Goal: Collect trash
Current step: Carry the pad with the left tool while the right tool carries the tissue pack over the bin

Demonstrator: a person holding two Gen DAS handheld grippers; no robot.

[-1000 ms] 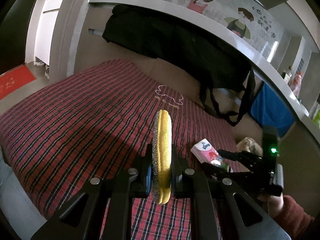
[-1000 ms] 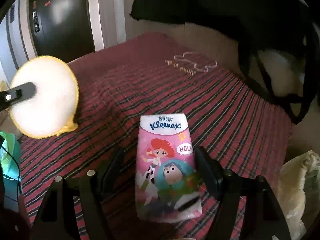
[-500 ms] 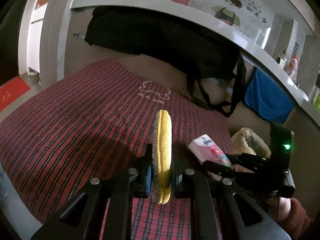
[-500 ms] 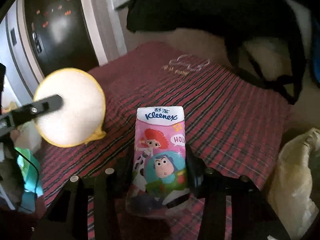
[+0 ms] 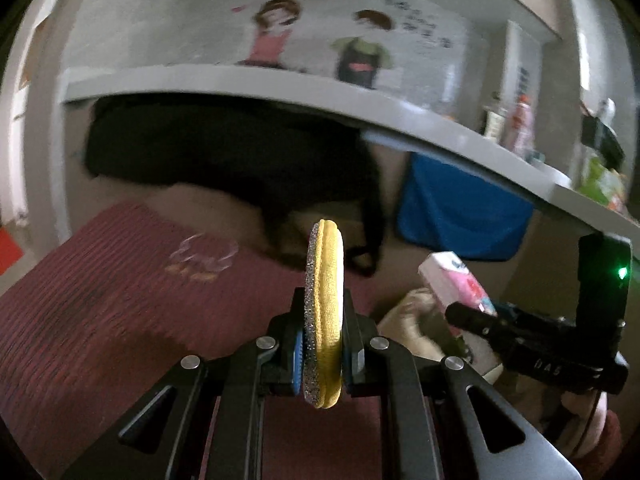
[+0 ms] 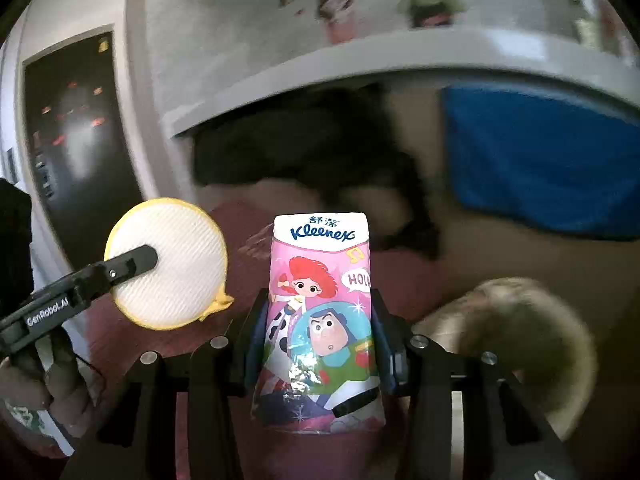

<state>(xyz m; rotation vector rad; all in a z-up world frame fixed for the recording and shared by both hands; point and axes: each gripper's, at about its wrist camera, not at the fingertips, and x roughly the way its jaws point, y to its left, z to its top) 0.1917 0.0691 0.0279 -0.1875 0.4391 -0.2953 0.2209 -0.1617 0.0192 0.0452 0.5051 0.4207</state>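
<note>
Clamping a yellow scrub pad edge-on at frame centre, the left gripper carries it clear of the bed — likewise the right gripper squeezes a Kleenex tissue pack, both seemingly binward.

Glossy plastic tissue pack; rough glittery-backed cloth pad

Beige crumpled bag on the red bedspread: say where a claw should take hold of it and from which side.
Both claws are full now: the left claw clamps the round yellow pad, the right claw the Kleenex pack. Once one is free, probably come from above and pinch a raised fold on top of the beige crumpled bag; it lies soft and lumpy, without a firm edge.
</note>
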